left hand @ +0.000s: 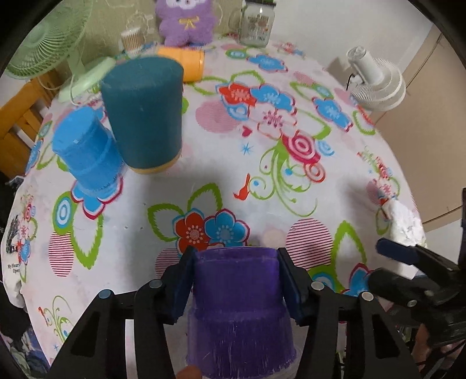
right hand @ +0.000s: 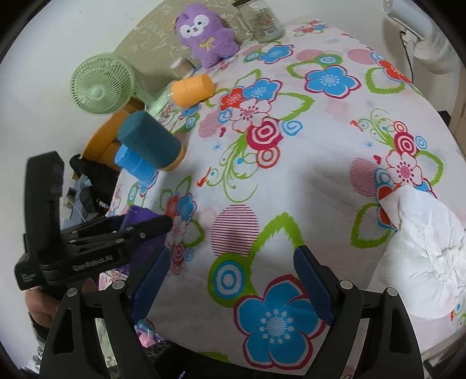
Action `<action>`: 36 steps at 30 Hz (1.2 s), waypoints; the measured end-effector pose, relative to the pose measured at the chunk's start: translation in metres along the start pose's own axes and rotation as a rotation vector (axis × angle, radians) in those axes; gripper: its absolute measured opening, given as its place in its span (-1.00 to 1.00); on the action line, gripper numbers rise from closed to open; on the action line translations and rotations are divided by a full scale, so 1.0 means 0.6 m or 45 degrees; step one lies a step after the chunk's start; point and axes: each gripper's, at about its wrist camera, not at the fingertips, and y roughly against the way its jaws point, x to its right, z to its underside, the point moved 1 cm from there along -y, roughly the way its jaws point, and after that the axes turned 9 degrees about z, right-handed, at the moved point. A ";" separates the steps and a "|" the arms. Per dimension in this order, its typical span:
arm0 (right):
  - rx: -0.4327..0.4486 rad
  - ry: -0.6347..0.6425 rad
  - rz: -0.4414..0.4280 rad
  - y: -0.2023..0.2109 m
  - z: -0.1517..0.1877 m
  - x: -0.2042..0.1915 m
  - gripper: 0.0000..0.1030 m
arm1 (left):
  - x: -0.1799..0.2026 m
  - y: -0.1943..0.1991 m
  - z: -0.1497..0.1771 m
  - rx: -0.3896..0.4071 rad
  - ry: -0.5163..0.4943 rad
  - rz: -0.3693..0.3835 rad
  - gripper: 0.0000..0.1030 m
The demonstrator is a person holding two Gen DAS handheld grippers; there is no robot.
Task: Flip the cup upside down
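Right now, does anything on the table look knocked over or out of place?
Yes. The orange cup lies on its side near the plush toy, while the teal cup and blue cup stand upside down. A crumpled white paper sits at the table's edge.

The translucent purple plastic cup (left hand: 241,309) is seen scratched and dull-glossy, clamped between matt black plastic fingers (left hand: 180,288) faced with blue knurled rubbery pads (right hand: 313,287). The surface is covered by a thin, smooth floral printed cloth (left hand: 262,180). A matt, fuzzy-looking teal cylinder cup (left hand: 144,113) and a semi-gloss blue plastic cup (left hand: 87,148) are noted. Crumpled white paper (right hand: 431,256), a fluffy purple plush toy (right hand: 208,38) and a clear glass jar (left hand: 257,26) are noted.
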 end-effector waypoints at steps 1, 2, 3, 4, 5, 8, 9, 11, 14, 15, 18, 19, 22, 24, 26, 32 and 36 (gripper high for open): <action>0.001 0.007 0.000 0.001 0.000 -0.003 0.72 | 0.001 0.011 0.001 0.028 -0.002 0.008 0.09; 0.003 0.013 0.000 0.002 0.001 -0.007 0.72 | 0.002 0.018 0.002 0.047 -0.002 0.011 0.09; 0.004 0.019 -0.001 0.003 0.002 -0.009 0.72 | 0.002 0.025 0.001 0.065 -0.002 0.013 0.09; 0.005 0.025 -0.001 0.003 0.002 -0.013 0.72 | 0.001 0.037 0.002 0.099 0.000 0.013 0.09; 0.006 0.029 -0.001 0.004 0.002 -0.015 0.72 | 0.001 0.044 0.002 0.120 0.001 0.010 0.10; 0.007 0.041 -0.002 0.004 0.003 -0.022 0.72 | -0.002 0.062 0.003 0.158 0.008 0.011 0.10; 0.007 0.046 -0.003 0.005 0.004 -0.024 0.72 | -0.003 0.066 0.003 0.165 0.011 0.012 0.10; 0.007 0.054 -0.004 0.005 0.005 -0.029 0.72 | -0.005 0.071 0.003 0.174 0.015 0.011 0.10; 0.004 0.067 -0.006 0.005 0.006 -0.034 0.72 | -0.007 0.077 0.005 0.182 0.018 0.011 0.04; 0.003 0.070 -0.006 0.005 0.007 -0.036 0.72 | -0.006 0.077 0.006 0.182 0.016 0.010 -0.02; 0.004 0.073 -0.004 0.005 0.008 -0.038 0.72 | -0.007 0.080 0.010 0.179 0.012 0.024 -0.07; 0.004 0.073 -0.004 0.006 0.008 -0.038 0.72 | -0.007 0.081 0.012 0.182 0.012 0.025 -0.07; 0.006 0.073 -0.003 0.006 0.007 -0.039 0.72 | -0.008 0.086 0.017 0.196 0.020 0.032 -0.07; 0.006 0.074 -0.003 0.006 0.007 -0.039 0.72 | -0.010 0.090 0.020 0.205 0.029 0.034 -0.07; 0.004 0.079 -0.004 0.005 0.007 -0.040 0.72 | -0.012 0.095 0.024 0.222 0.041 0.036 -0.07; 0.010 0.101 -0.007 0.008 0.008 -0.053 0.72 | -0.014 0.117 0.040 0.291 0.062 0.023 0.01; 0.025 0.122 -0.008 0.015 0.008 -0.065 0.72 | -0.015 0.138 0.055 0.363 0.079 0.011 0.39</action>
